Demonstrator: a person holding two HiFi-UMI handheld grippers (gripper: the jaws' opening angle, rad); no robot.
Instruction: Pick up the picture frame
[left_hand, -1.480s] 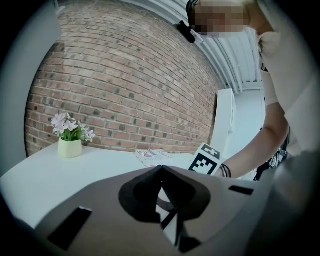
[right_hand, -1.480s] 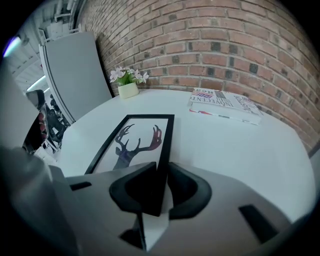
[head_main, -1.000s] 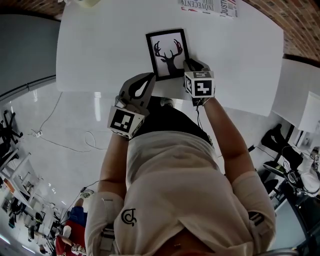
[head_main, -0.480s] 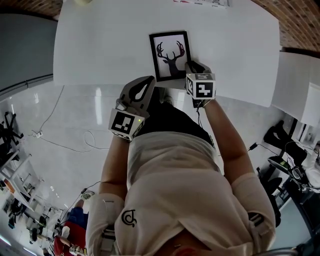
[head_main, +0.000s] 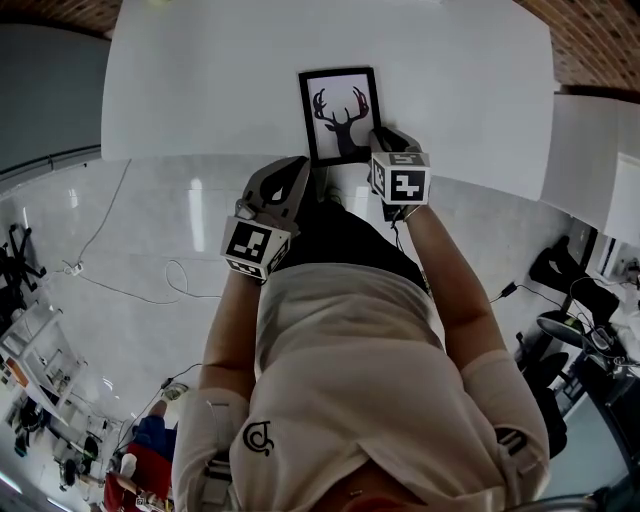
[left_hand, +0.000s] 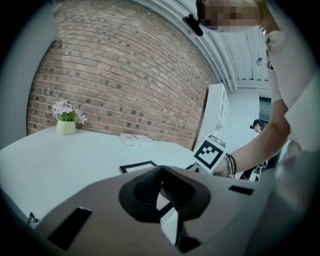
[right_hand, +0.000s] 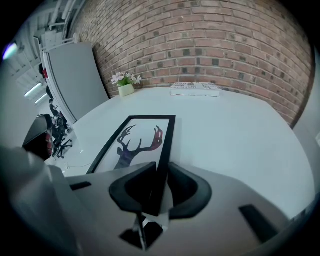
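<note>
The picture frame (head_main: 338, 110), black-edged with a deer silhouette, lies flat on the white table (head_main: 200, 80) with its near end at the table's near edge. My right gripper (head_main: 380, 140) is shut on the frame's near right corner. In the right gripper view the frame's (right_hand: 135, 142) right edge runs between the two pads of that gripper (right_hand: 162, 172). My left gripper (head_main: 296, 165) is shut on nothing and hangs just off the table's near edge, left of the frame. From the left gripper (left_hand: 161, 172) I see the frame (left_hand: 137, 166) and the right gripper's marker cube (left_hand: 210, 153).
A small flower pot (right_hand: 125, 85) and a stack of printed matter (right_hand: 195, 89) stand at the table's far side by the brick wall. A grey partition (right_hand: 75, 80) stands to the left. A white cabinet (head_main: 590, 160) is at the right. Cable (head_main: 130, 280) lies on the floor.
Both grippers have drawn back toward the person. The frame has slid with the right gripper to the table's near edge.
</note>
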